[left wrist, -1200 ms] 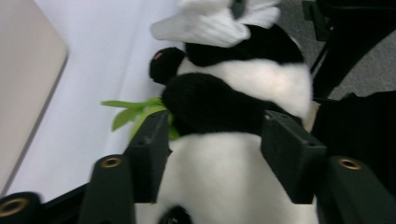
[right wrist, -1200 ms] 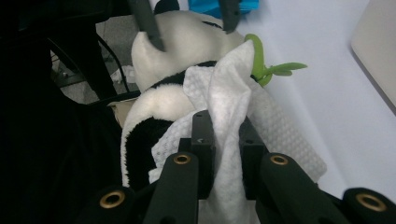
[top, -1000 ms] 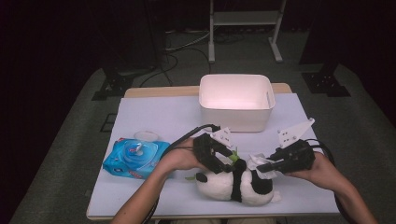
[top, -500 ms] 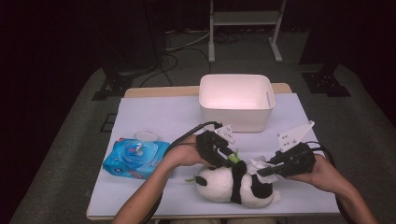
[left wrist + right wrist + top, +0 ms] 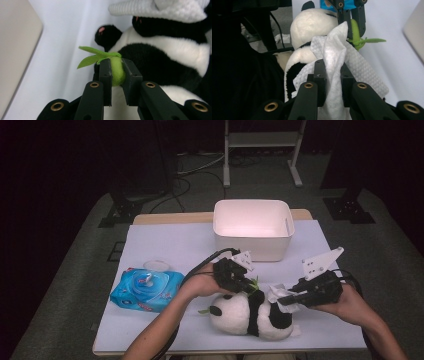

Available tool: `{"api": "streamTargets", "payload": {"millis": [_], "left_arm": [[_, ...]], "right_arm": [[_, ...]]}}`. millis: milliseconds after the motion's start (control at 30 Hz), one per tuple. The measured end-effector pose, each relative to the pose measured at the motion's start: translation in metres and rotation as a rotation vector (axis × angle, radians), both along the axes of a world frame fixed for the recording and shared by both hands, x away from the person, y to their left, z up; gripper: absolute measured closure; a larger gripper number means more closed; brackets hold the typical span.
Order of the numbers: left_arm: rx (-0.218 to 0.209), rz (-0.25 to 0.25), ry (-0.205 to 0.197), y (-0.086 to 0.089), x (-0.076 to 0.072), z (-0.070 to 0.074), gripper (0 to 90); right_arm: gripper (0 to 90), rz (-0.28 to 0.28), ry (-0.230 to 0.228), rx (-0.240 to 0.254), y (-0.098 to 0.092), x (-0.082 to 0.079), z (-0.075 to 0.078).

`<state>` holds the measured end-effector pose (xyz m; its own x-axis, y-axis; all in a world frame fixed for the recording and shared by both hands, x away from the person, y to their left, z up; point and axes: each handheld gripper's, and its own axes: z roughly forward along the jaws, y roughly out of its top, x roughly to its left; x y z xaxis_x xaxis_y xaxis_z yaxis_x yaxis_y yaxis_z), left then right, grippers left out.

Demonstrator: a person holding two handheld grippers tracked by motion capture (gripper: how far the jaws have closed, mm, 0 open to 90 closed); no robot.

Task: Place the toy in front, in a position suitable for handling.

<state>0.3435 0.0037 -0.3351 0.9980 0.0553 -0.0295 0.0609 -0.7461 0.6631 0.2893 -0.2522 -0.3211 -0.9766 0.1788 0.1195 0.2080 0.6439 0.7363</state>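
A black-and-white panda plush point(image 5: 250, 315) lies on its side on the white table cover, near the front edge. A green felt bamboo sprig point(image 5: 117, 72) with leaves juts from its chest. My left gripper point(image 5: 116, 65) has just been closing, and its pads now press on that sprig; in the high view the left gripper point(image 5: 247, 287) sits over the panda's shoulder. My right gripper point(image 5: 333, 66) is shut on a crumpled white wipe point(image 5: 334, 45), held against the panda's back. From above, the right gripper point(image 5: 282, 299) and the wipe point(image 5: 276, 294) are to the right of the plush.
A white plastic bin point(image 5: 253, 227) stands behind the panda at the table's far side. A blue pack of wet wipes point(image 5: 147, 289) lies at the left, with a round clear lid point(image 5: 156, 265) just behind it. A metal stand point(image 5: 262, 150) is on the floor beyond.
The left gripper's jaws have closed onto the green sprig, and that hand has shifted slightly toward the panda. The right hand and the wipe have stayed put.
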Motion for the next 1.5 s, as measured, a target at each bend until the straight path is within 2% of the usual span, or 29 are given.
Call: {"api": "streamTargets", "payload": {"millis": [467, 600, 700, 767, 900, 967, 1067, 1167, 1233, 1333, 1500], "left_arm": [[-0.021, 0.020, -0.057, 0.003, 0.001, 0.020, 79.3], [-0.034, 0.024, -0.069, 0.004, 0.001, 0.025, 79.1], [-0.042, 0.012, -0.072, 0.001, 0.000, 0.024, 79.1], [-0.033, -0.006, -0.069, -0.002, -0.003, 0.020, 79.0], [-0.041, -0.029, -0.061, -0.004, -0.008, 0.017, 78.7], [-0.040, -0.042, -0.056, -0.005, -0.011, 0.017, 78.5], [-0.036, -0.050, -0.061, -0.005, -0.014, 0.017, 78.4], [-0.036, -0.050, -0.071, -0.005, -0.015, 0.018, 78.4], [-0.040, -0.046, -0.078, -0.004, -0.016, 0.019, 78.5], [-0.039, -0.046, -0.084, -0.005, -0.017, 0.021, 78.7], [-0.036, -0.053, -0.091, -0.005, -0.020, 0.022, 78.6]], "right_arm": [[80.2, 0.014, -0.010, 0.010, 0.002, 0.002, 0.005], [80.2, -0.006, -0.012, 0.006, -0.001, 0.004, 0.010], [80.1, -0.004, -0.010, -0.002, 0.000, 0.006, 0.010], [80.1, -0.002, -0.012, 0.006, 0.000, 0.008, 0.010], [80.2, -0.036, -0.016, 0.007, -0.004, 0.016, 0.012], [80.1, -0.058, -0.021, -0.014, -0.006, 0.021, 0.011], [80.2, -0.088, -0.013, -0.039, -0.008, 0.031, 0.006], [80.2, -0.095, 0.019, -0.059, -0.007, 0.036, -0.004], [80.2, -0.078, 0.045, -0.070, -0.004, 0.036, -0.011], [80.5, -0.059, 0.080, -0.060, -0.003, 0.034, -0.018], [80.4, -0.015, 0.103, -0.070, 0.002, 0.026, -0.024]]}}
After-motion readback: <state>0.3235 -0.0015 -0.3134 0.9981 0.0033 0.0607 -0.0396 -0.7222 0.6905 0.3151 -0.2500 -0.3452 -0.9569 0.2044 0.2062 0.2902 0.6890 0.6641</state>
